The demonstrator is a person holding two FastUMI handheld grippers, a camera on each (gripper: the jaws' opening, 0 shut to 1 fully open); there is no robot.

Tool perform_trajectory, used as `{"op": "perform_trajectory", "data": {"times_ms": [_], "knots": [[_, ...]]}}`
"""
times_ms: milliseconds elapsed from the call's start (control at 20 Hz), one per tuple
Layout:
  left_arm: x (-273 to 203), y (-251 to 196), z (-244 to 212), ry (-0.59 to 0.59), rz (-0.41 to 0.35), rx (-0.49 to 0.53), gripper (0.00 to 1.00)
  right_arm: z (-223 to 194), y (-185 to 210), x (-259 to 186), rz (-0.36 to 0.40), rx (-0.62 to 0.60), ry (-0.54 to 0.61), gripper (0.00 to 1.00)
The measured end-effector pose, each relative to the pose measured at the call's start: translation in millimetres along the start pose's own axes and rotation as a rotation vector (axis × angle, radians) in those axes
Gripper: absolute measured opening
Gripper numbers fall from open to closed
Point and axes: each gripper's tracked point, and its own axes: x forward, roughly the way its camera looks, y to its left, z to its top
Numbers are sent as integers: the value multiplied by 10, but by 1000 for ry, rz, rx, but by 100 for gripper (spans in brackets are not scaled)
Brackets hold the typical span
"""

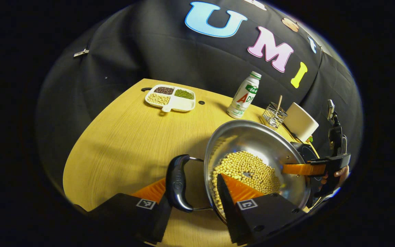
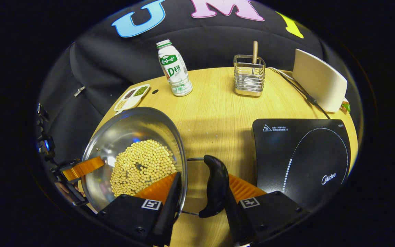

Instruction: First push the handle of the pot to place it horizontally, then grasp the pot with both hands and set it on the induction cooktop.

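We logged a silver pot [image 2: 129,133] with pale yellow beans [image 2: 139,164], black handles [image 2: 216,185], a black cooktop [image 2: 300,154] with a white dotted arc, and a light woodgrain table [image 2: 214,113].

On your induction cooktop [image 2: 286,147] the brand "Midea" stands near one corner. A warning triangle sits at the far corner (the print beside it is too small to read). The drink bottle [image 2: 175,70] carries a label with green and red lettering.

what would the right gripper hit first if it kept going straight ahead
Probably bare table: the right gripper straddles the pot handle, and farther along stands the bottle, though depth is unclear.
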Motion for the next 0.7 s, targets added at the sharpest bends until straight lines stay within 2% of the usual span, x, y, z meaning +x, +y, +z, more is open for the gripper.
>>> {"op": "perform_trajectory", "data": {"times_ms": [100, 150, 250, 500, 550, 600, 700], "knots": [[-5, -8, 16, -13, -2, -4, 64, -41, 8, 32, -3, 12, 10, 66], [13, -10, -2, -11, -3, -7, 64, -37, 3, 35, 0, 29, 11, 66], [17, 1, -22, -3, 2, -9, 63, -40, 12, 15, 0, 58, 19, 59], [-28, -15, -32, 14, 27, 16, 58, -84, 21, -13, -12, 61, 15, 57], [-54, -14, -56, 19, 31, 18, 59, -113, 15, -45, -17, 57, 21, 57], [-81, -32, -63, 25, 31, 18, 57, -123, 17, -87, -19, 64, 23, 53], [-181, -70, -7, 15, 30, 20, 57, -91, 36, -220, -24, 77, 14, 53]]}}
